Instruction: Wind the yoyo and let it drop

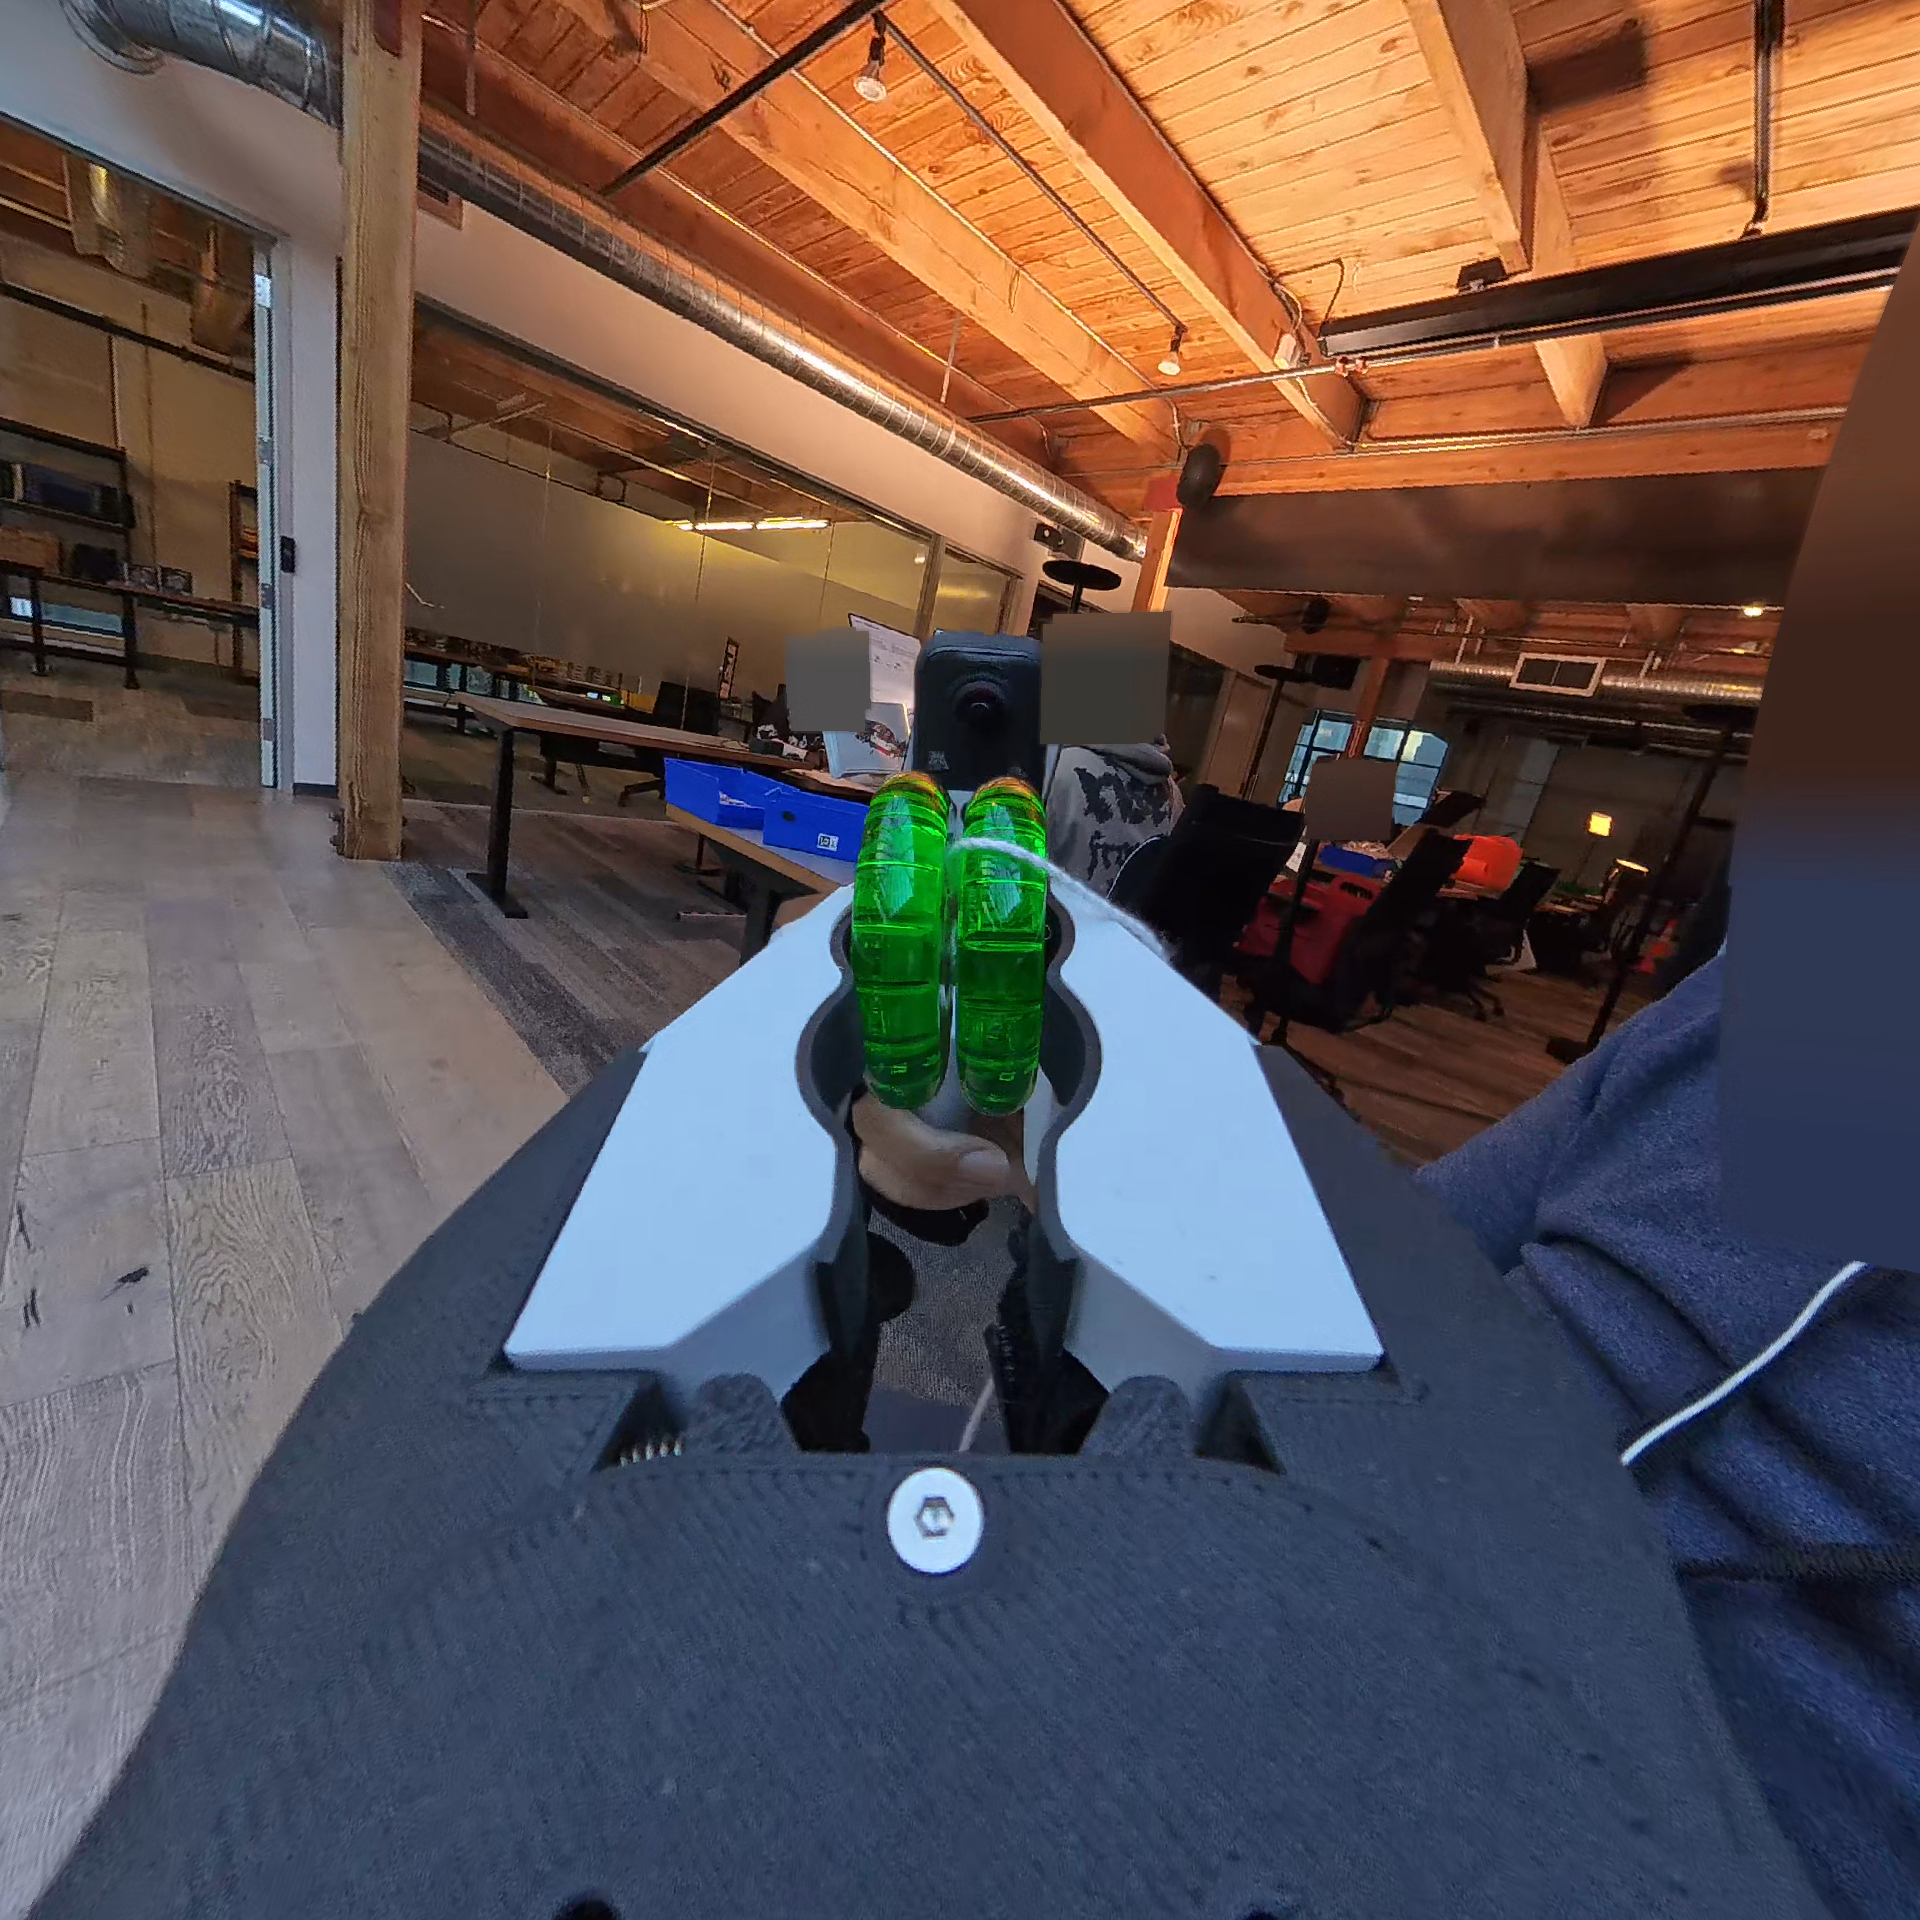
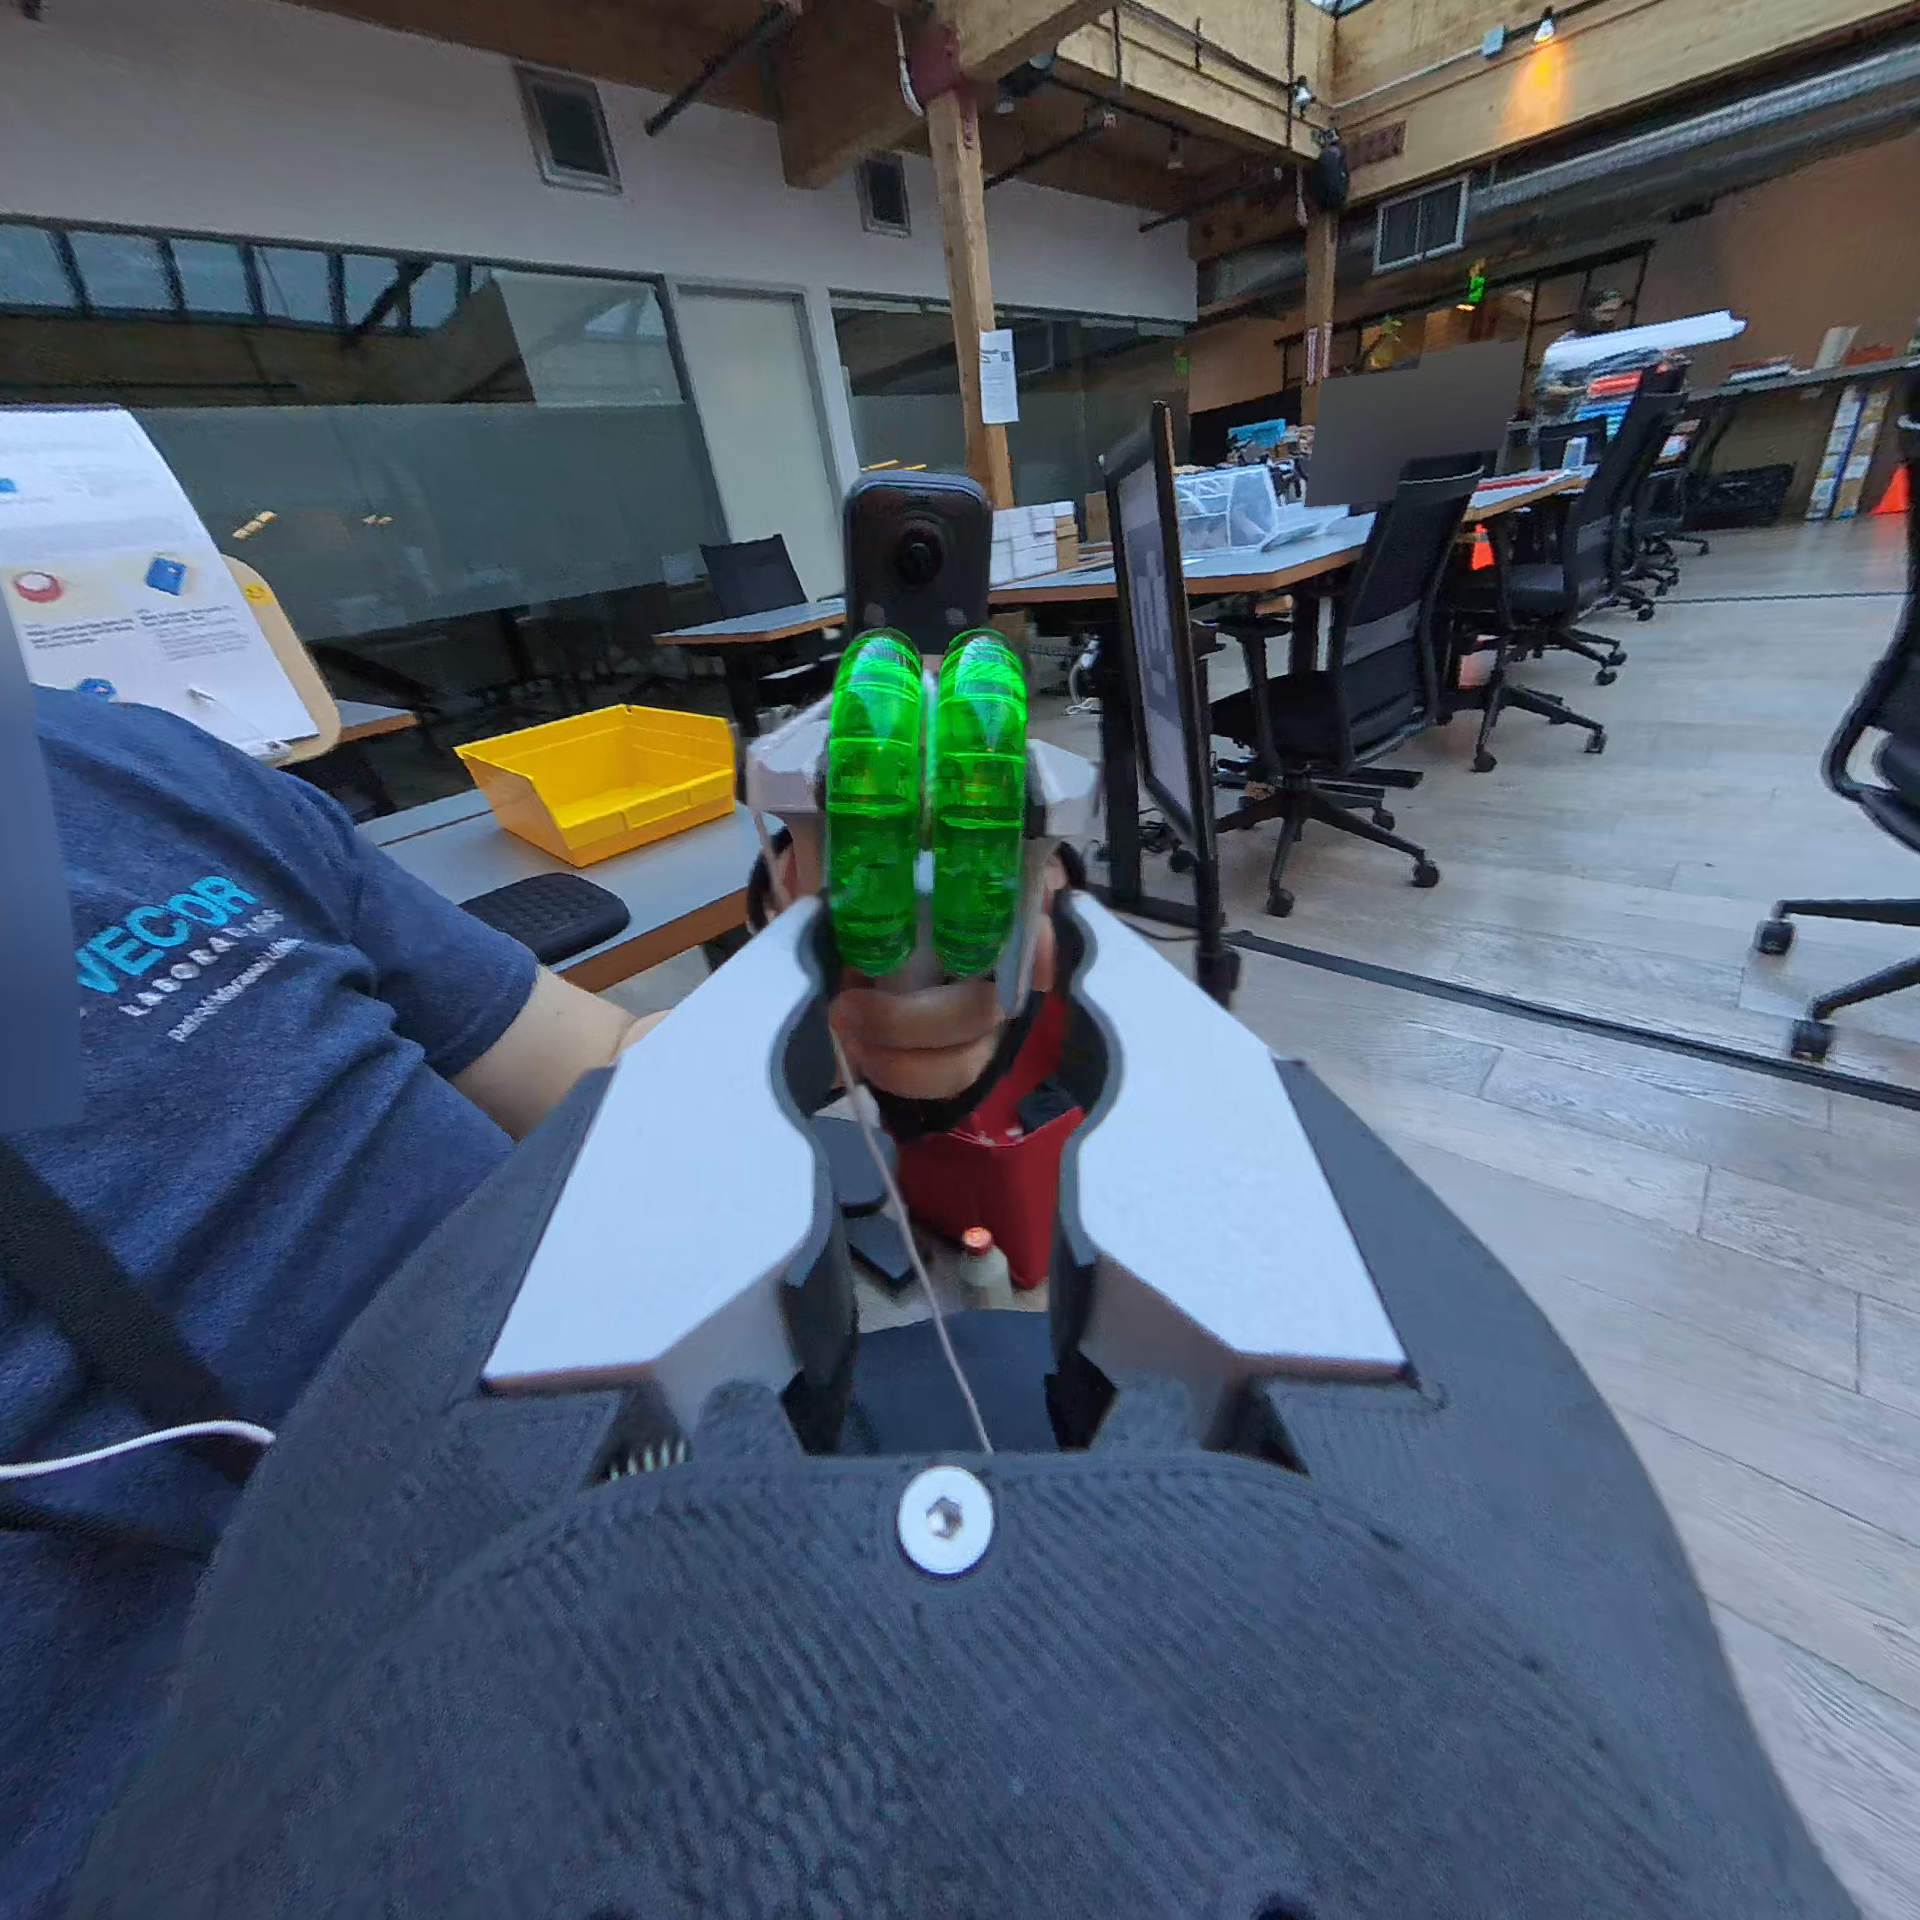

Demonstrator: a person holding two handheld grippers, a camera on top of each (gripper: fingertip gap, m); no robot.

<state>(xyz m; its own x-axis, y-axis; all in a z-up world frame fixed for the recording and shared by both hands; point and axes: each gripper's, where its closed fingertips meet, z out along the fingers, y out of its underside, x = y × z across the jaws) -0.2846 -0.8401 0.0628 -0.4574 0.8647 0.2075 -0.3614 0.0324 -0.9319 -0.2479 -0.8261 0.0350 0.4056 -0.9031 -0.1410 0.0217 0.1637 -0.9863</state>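
Opposed close wrist views, shared yoyo [image 1: 948, 940]

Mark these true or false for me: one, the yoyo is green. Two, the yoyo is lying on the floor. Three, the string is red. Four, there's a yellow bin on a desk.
1. The yoyo is see-through green. True.
2. The yoyo is lying on the floor. False: it is held up in the air, between the fingers of the left gripper.
3. The string is red. False: it is white, and it runs down from the yoyo between the fingers of the right gripper.
4. A yellow bin sits on a desk. True, seen in the right wrist view.
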